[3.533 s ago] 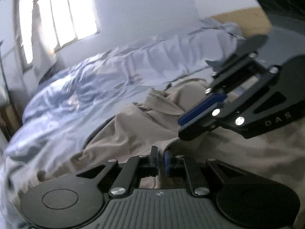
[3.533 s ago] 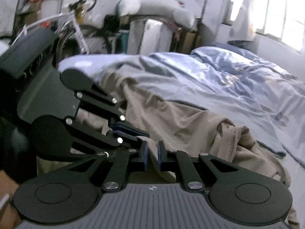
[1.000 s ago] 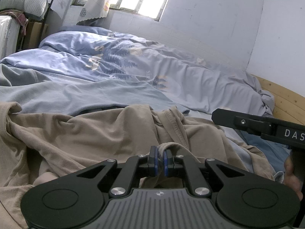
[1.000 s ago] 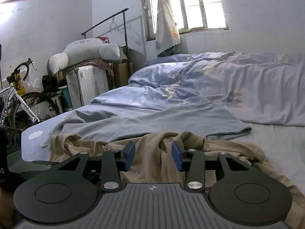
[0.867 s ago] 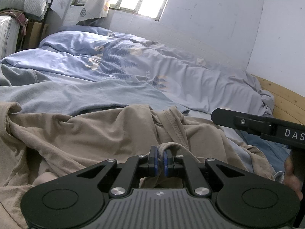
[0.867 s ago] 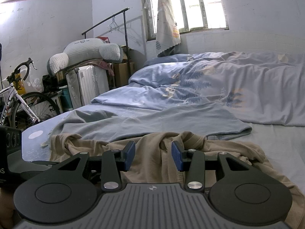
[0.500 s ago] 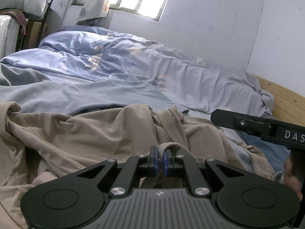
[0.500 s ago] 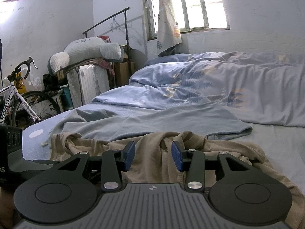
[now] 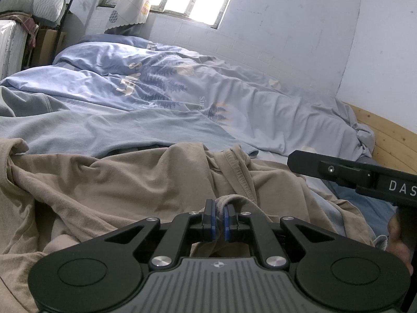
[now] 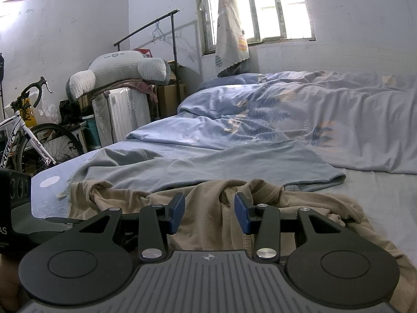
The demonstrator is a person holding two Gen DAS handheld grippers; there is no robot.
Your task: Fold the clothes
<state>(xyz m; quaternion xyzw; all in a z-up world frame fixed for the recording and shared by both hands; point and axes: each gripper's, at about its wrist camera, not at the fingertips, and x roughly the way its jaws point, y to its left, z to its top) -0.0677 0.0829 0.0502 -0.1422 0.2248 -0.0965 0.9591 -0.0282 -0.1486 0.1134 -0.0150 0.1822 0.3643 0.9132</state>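
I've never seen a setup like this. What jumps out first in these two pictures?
A crumpled tan garment sprawls across the near side of the bed, and the left gripper is pinched shut on a fold of it. The right gripper hangs open just above the same cloth. Behind lie a grey-blue shirt and a rumpled blue duvet under the bright window.

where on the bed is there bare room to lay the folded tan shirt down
Bare sheet lies to the right of the tan shirt, bordered behind by the blue duvet and the grey-blue garment. A smaller bare strip lies at the shirt's left, toward the bed's edge. The middle is crowded: the shirt lies bunched between the left gripper and right gripper.
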